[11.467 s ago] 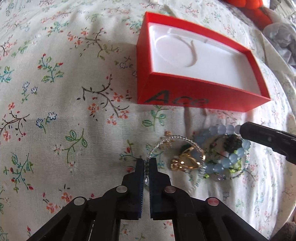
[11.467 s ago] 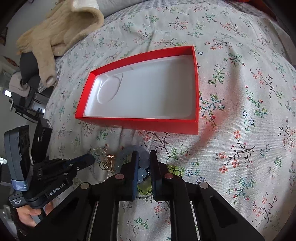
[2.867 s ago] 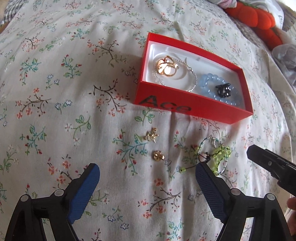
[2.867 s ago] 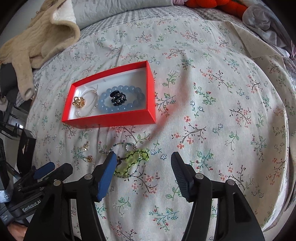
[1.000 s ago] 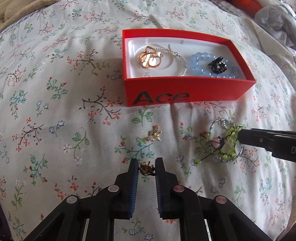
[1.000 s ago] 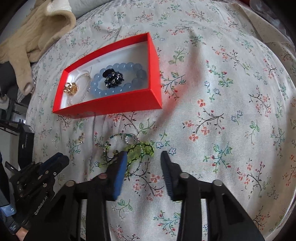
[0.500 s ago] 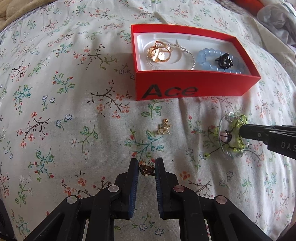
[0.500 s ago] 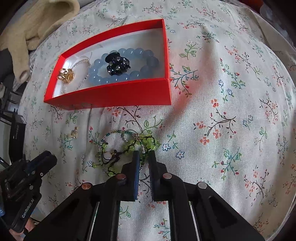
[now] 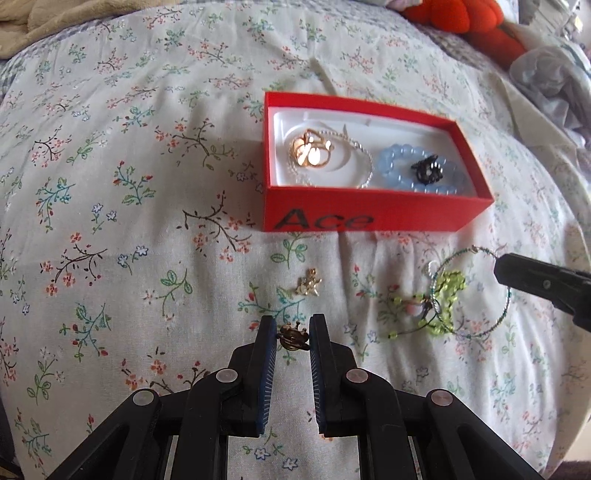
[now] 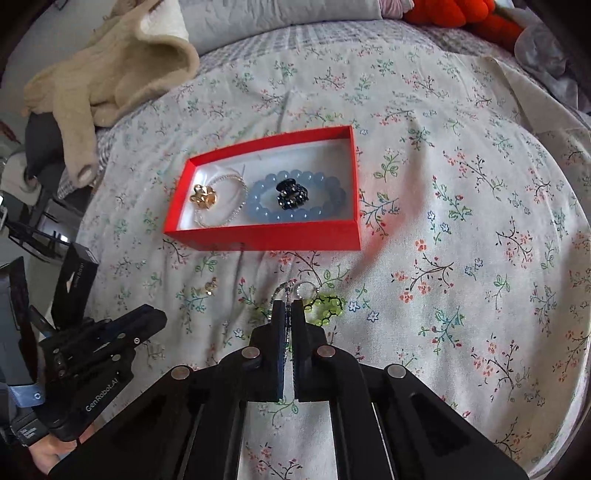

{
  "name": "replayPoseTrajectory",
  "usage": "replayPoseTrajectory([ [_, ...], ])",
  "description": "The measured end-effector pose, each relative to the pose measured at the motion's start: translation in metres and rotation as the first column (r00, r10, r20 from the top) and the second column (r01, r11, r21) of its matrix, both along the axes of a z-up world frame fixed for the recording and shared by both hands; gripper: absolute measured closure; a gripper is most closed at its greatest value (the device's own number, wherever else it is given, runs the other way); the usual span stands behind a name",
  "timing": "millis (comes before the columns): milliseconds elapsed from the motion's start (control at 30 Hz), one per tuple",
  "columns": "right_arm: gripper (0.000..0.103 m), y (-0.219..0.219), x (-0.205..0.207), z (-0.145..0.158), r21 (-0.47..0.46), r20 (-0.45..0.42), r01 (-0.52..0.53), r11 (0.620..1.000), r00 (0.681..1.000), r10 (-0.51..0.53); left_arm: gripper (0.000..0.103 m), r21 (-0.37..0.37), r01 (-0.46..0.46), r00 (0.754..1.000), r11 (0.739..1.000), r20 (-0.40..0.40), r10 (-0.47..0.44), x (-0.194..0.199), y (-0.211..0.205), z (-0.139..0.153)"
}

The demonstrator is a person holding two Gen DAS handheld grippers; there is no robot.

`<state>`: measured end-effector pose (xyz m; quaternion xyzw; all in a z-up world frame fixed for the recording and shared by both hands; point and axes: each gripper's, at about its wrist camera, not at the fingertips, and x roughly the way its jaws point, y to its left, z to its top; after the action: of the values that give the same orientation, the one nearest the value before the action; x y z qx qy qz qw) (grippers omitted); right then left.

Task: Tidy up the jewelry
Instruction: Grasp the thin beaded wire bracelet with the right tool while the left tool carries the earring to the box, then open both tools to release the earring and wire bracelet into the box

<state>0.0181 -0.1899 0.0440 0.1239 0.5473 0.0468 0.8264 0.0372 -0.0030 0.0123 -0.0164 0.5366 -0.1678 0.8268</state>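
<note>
A red box (image 9: 369, 218) (image 10: 266, 236) on the floral bedspread holds a gold ring (image 9: 310, 152), a silver chain, a blue bead bracelet (image 10: 295, 214) and a black hair clip (image 9: 426, 171). My left gripper (image 9: 293, 334) is shut on a small gold earring (image 9: 293, 336) and holds it above the cloth. A second gold earring (image 9: 309, 286) lies just beyond it. My right gripper (image 10: 287, 308) is shut on a thin beaded wire bracelet (image 9: 472, 291) tangled with a green bead bracelet (image 9: 447, 295) (image 10: 325, 308). In the left wrist view the right gripper shows at the right edge.
A beige knit garment (image 10: 110, 74) lies at the far left of the bed. An orange plush toy (image 9: 461, 18) and grey crumpled fabric (image 9: 554, 81) sit at the far right. The bedspread (image 10: 461, 221) stretches open to the right of the box.
Both grippers have risen and pulled back from the bed. The left one lifted the small gold earring. The right one, shut half a second ago, lifted the wire bracelet partly off the cloth.
</note>
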Motion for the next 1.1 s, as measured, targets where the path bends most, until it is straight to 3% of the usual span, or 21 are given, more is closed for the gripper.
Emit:
replayPoseTrajectory([
  [533,0.101,0.007,0.001,0.04,-0.044,0.135,-0.002,0.999,0.991,0.008,0.091,-0.15,-0.077,0.994,0.986,0.066,0.088,0.022,0.016,0.018],
  [733,0.101,0.009,0.011,0.052,-0.012,0.19,-0.001,1.0,0.982,0.003,0.091,-0.21,-0.077,0.991,0.975,0.095,0.099,0.034,0.011,0.023],
  [1100,0.1,0.012,0.044,0.053,0.027,0.265,-0.004,1.0,0.964,-0.003,0.09,-0.233,-0.086,0.99,0.969,0.089,0.11,0.062,-0.01,0.01],
])
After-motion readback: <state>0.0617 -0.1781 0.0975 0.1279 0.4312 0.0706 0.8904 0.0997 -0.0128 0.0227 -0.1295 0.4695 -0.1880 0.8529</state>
